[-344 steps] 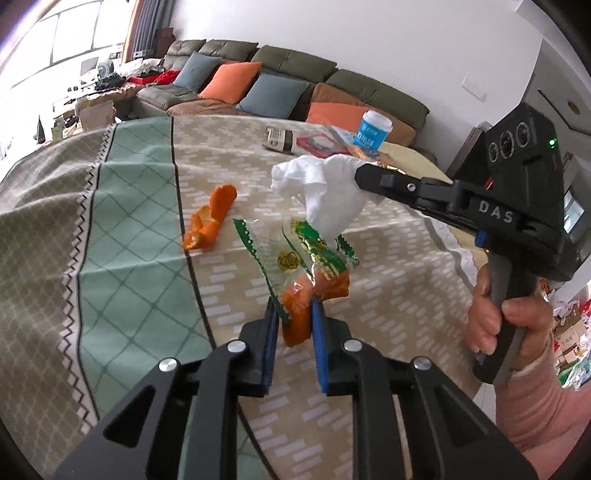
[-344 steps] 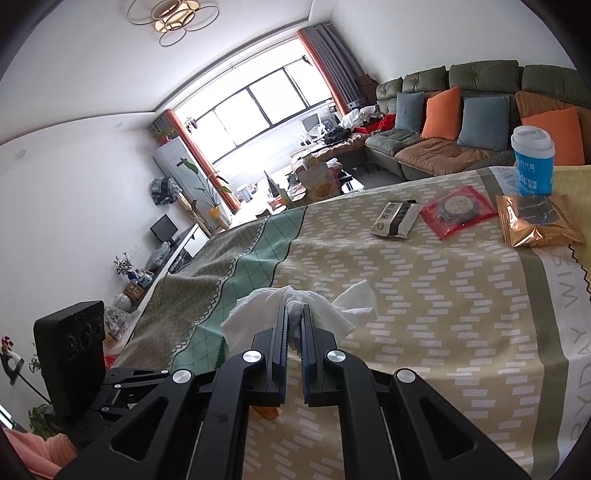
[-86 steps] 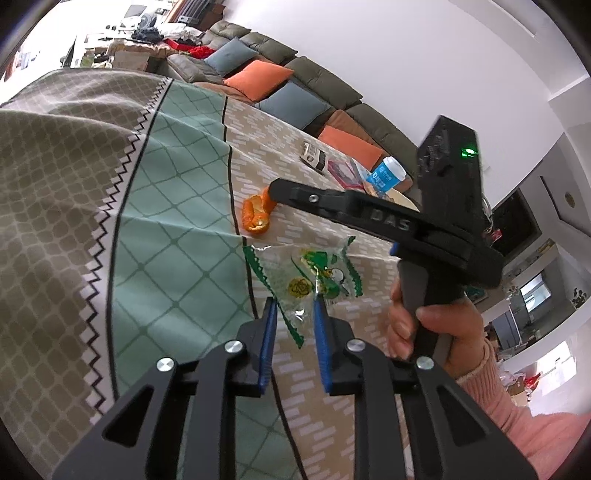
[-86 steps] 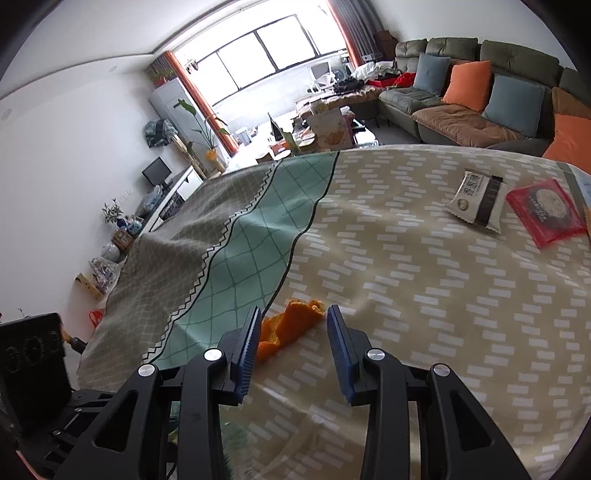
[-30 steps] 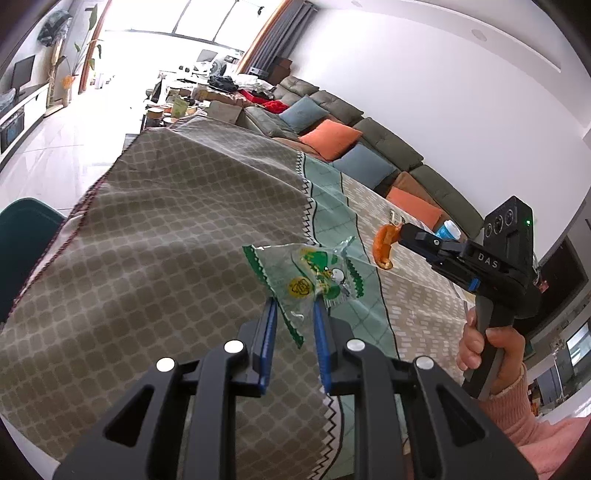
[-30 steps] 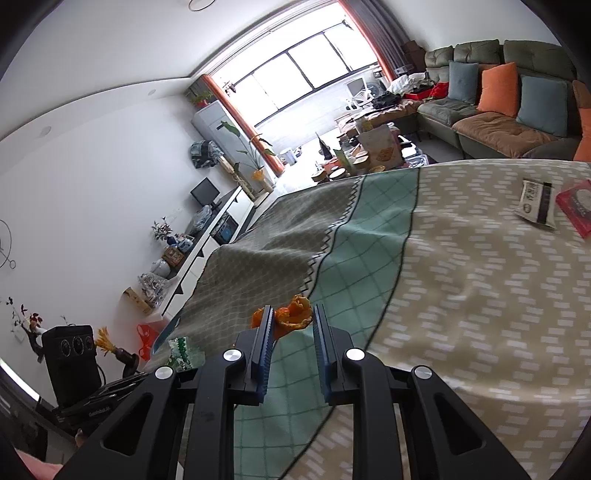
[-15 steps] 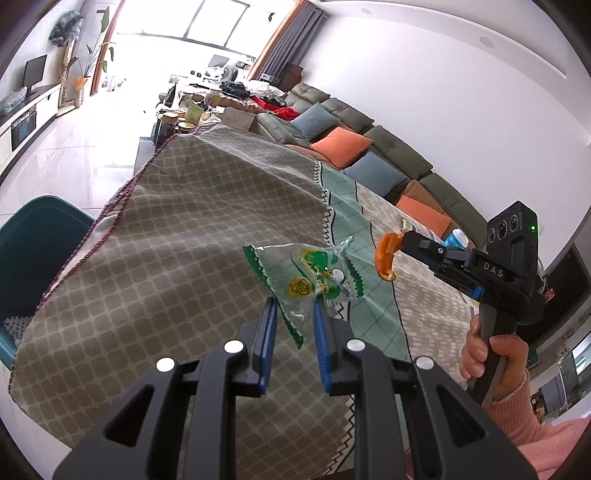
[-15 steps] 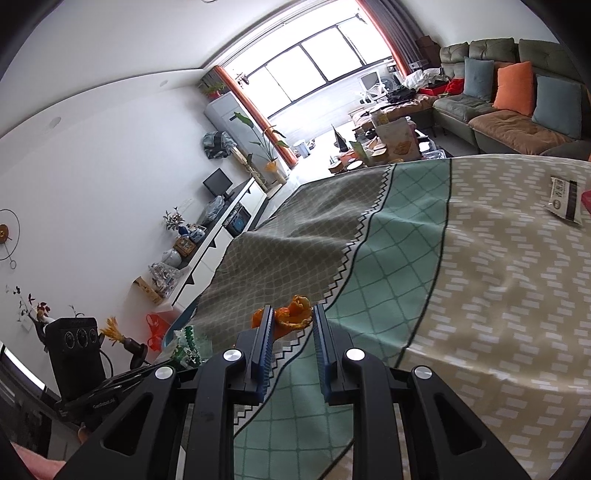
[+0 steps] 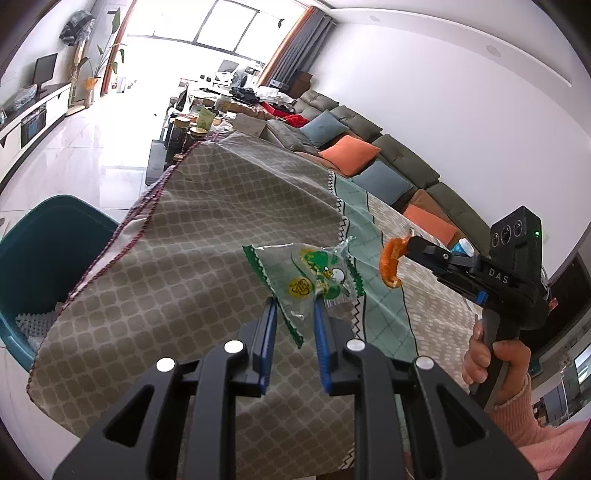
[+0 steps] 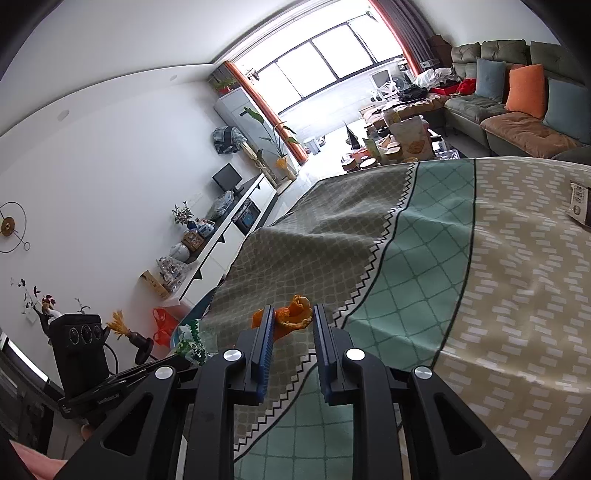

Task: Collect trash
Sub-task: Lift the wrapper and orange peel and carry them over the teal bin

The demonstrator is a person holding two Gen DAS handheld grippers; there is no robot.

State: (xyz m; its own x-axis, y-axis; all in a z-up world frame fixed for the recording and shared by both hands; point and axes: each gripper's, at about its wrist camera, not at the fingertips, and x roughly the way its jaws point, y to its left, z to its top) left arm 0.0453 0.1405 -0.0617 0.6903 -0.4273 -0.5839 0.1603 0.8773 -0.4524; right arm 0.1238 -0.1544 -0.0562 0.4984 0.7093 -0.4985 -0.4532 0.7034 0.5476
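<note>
Left gripper (image 9: 294, 312) clamped on green-printed clear wrapper (image 9: 308, 275), sticking up ahead of its tips. Right gripper (image 10: 293, 325) clamped on orange peel (image 10: 293, 315), between its pads. Both above the tablecloth (image 9: 192, 236); teal bin (image 9: 40, 251) lower left of left gripper.

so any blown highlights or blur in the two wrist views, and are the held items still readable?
Left wrist view: window blown out, glare on the floor, strong fisheye bending; green wrapper in the left gripper sharp. Right wrist view: window overexposed too, corners vignetted; orange peel in the right gripper crisp.
</note>
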